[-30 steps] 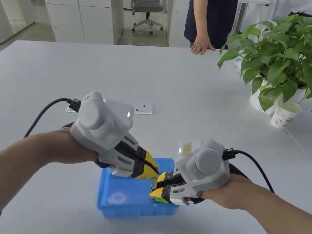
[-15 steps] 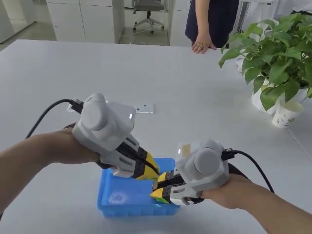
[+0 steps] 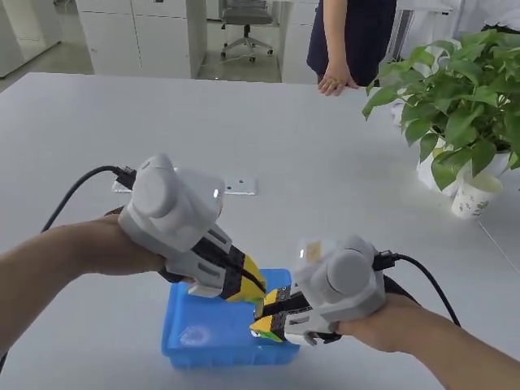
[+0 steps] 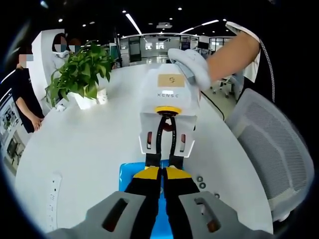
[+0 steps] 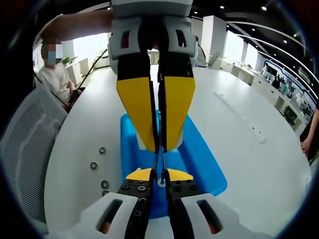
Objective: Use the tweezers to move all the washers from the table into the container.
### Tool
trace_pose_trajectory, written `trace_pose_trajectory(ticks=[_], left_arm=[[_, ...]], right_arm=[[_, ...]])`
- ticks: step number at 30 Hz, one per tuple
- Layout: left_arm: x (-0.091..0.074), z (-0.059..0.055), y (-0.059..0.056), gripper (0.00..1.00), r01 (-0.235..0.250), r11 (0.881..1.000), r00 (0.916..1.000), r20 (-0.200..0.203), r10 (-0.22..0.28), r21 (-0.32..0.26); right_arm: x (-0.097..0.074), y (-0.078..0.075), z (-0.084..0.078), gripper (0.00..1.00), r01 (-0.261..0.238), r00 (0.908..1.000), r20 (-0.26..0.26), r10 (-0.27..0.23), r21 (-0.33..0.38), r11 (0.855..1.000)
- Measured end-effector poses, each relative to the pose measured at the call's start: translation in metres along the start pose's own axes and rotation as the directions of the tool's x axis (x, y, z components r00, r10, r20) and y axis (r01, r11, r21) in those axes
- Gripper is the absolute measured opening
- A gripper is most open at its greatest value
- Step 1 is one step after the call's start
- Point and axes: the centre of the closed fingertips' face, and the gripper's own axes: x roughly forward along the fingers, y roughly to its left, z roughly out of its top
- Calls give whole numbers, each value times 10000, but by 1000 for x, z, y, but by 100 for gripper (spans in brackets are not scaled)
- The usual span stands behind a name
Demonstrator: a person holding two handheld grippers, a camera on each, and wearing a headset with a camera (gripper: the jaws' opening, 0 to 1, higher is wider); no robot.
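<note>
Your left gripper is clamped on the tweezers over the container; whether your right gripper grips cannot be determined. You have open table at 12 o'clock and a plant at 2 o'clock.

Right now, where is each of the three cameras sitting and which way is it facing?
Head view: on the person's head, looking forward and down at the table; shows both forearms, the left gripper and right gripper over the container.
Left gripper view: on the left gripper, looking along its own jaws at the right gripper; the person's arm behind it.
Right gripper view: on the right gripper, looking along its own jaws at the left gripper and tweezers.
Shared: both gripper views show the container and washers.
</note>
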Motion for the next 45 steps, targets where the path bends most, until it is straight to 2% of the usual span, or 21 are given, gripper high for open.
trace_pose_trajectory(ticks=[7, 12, 22, 34, 45], left_arm=[[-6, 8, -2, 5, -18, 10000, 10000, 71, 17, 38], [-16, 19, -3, 5, -125, 9999, 9996, 243, 125, -1], [-27, 36, -10, 5, -182, 9995, 9998, 123, 179, 260], [-30, 46, -27, 5, -96, 9994, 9999, 96, 93, 325], [-24, 49, -43, 5, -10, 9991, 10000, 40, 8, 434]], right_arm=[[-8, 1, 8, 11, 107, 9998, 141, -107, 6, 9999], [-17, 2, 17, 11, 241, 9991, 359, -241, 14, 9997], [-31, 7, 35, 11, 606, 9960, 662, -598, -94, 9981], [-43, 23, 38, 11, 647, 9965, 540, -630, -295, 9975], [-48, 38, 31, 12, 621, 9972, 435, -608, -276, 9977]])
